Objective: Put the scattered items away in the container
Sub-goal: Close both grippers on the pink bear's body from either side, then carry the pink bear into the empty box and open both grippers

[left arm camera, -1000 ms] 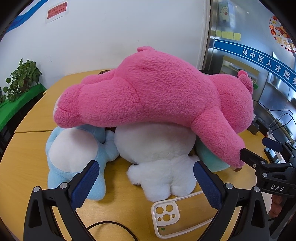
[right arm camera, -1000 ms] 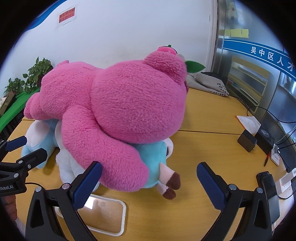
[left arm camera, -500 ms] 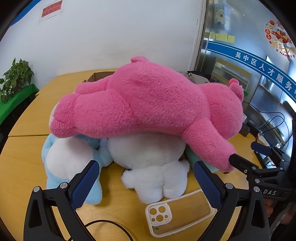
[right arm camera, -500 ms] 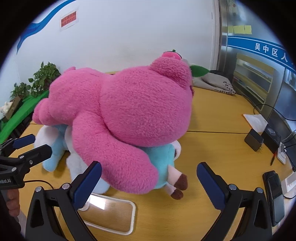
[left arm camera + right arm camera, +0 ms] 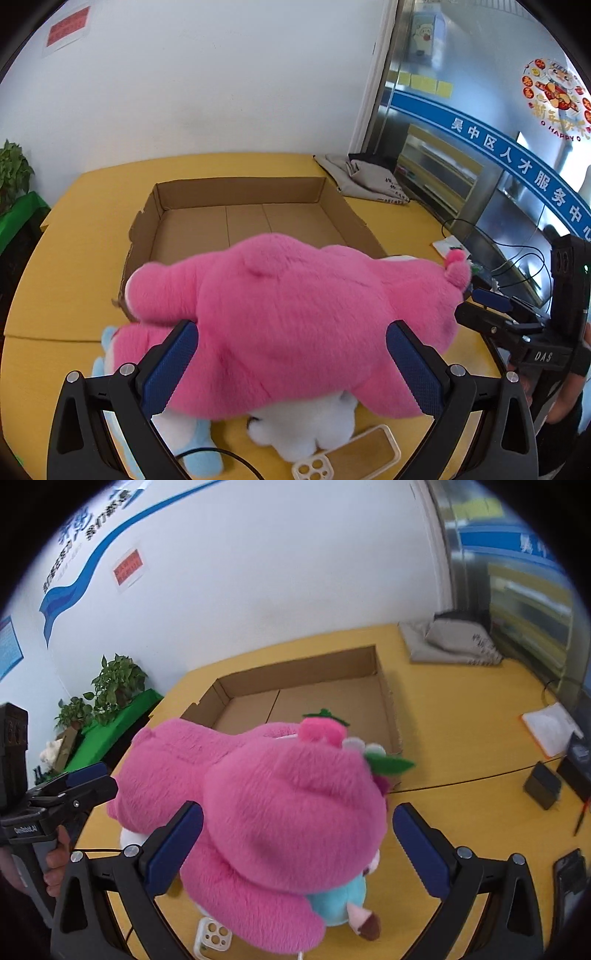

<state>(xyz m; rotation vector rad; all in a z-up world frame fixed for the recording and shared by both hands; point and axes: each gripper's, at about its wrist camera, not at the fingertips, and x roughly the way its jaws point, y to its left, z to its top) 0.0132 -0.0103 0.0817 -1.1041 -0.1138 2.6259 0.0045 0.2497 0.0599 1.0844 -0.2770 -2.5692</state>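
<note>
- Both views have risen: cardboard box (image 5: 236, 218), hidden a second ago, now shows empty toward table's far edge.
- Pink plush (image 5: 295, 325) tops toy pile at near edge.
- Left gripper (image 5: 291, 365), right gripper (image 5: 295, 845) spread wide over it, holding nothing; grasp likely next.

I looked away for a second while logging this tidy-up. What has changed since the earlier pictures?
Both grippers rose and tipped downward over the pile, so the cardboard box behind it now shows. The left gripper and right gripper now straddle the pink plush bear, jaws open, nothing gripped. The bear still lies on the white plush and blue plush, and the clear phone case stays in front.
</note>
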